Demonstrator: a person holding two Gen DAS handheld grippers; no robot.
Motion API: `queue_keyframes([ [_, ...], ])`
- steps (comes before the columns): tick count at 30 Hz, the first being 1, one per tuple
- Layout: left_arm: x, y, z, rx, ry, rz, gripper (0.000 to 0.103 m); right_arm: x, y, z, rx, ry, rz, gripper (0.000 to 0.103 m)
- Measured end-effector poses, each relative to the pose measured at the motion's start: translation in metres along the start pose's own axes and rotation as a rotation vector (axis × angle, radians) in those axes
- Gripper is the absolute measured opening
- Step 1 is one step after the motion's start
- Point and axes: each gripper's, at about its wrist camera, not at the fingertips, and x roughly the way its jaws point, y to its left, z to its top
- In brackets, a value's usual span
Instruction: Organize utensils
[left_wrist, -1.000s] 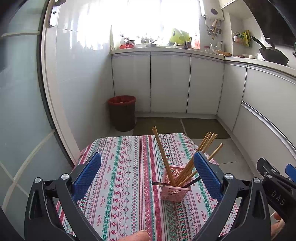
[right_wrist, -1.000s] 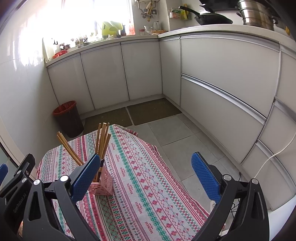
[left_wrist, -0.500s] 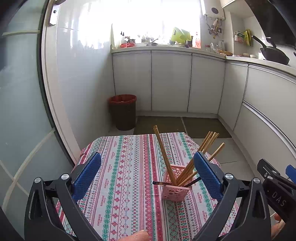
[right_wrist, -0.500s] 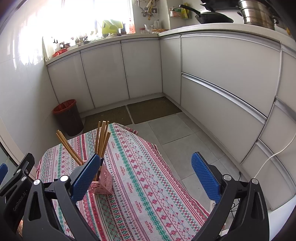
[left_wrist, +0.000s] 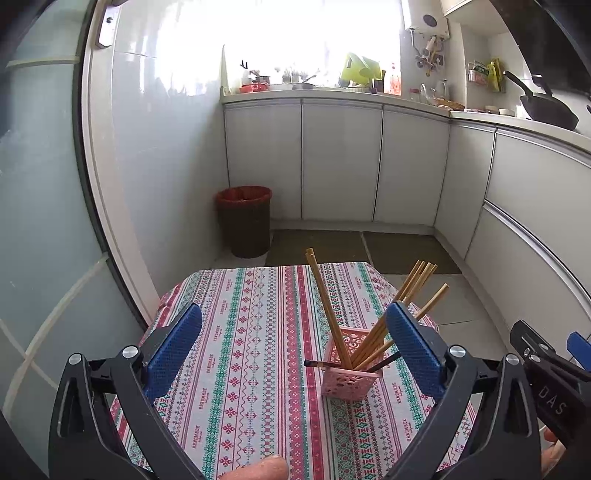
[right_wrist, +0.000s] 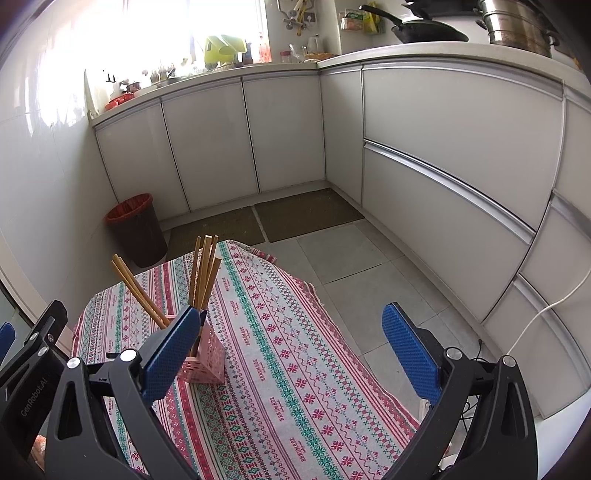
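Observation:
A pink perforated holder (left_wrist: 350, 373) (right_wrist: 207, 360) stands on the patterned tablecloth (left_wrist: 255, 350) (right_wrist: 295, 354). Several wooden chopsticks (left_wrist: 327, 306) (right_wrist: 203, 273) stick up out of it, two leaning left and the others leaning right. Dark chopstick tips poke out through the holder's sides. My left gripper (left_wrist: 295, 325) hangs open above the cloth, nothing between its blue pads, the holder just inside its right finger. My right gripper (right_wrist: 290, 332) is open too and holds nothing; the holder sits behind its left finger. Each gripper shows at the edge of the other's view.
The small table drops off to tiled floor (right_wrist: 351, 258) on the right and far side. A dark bin with a red liner (left_wrist: 243, 221) stands by the wall. White cabinets (left_wrist: 340, 162) line the back and right. A person's fingertip (left_wrist: 262, 469) shows at the bottom.
Both views have shifted slightly, the left gripper easing back and up a little. The holder and chopsticks have not moved, and both grippers stay open.

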Motion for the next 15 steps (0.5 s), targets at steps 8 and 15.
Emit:
queue_keyframes([
  [8, 0.0005, 0.0000, 0.0001, 0.015, -0.005, -0.013, 0.092, 0.0016, 0.0006, -0.0004, -0.001, 0.010, 0.002, 0.096],
  [15, 0.0015, 0.0018, -0.0014, 0.012, -0.015, -0.030, 0.088, 0.0029, -0.0001, -0.0015, 0.007, 0.018, 0.004, 0.096],
])
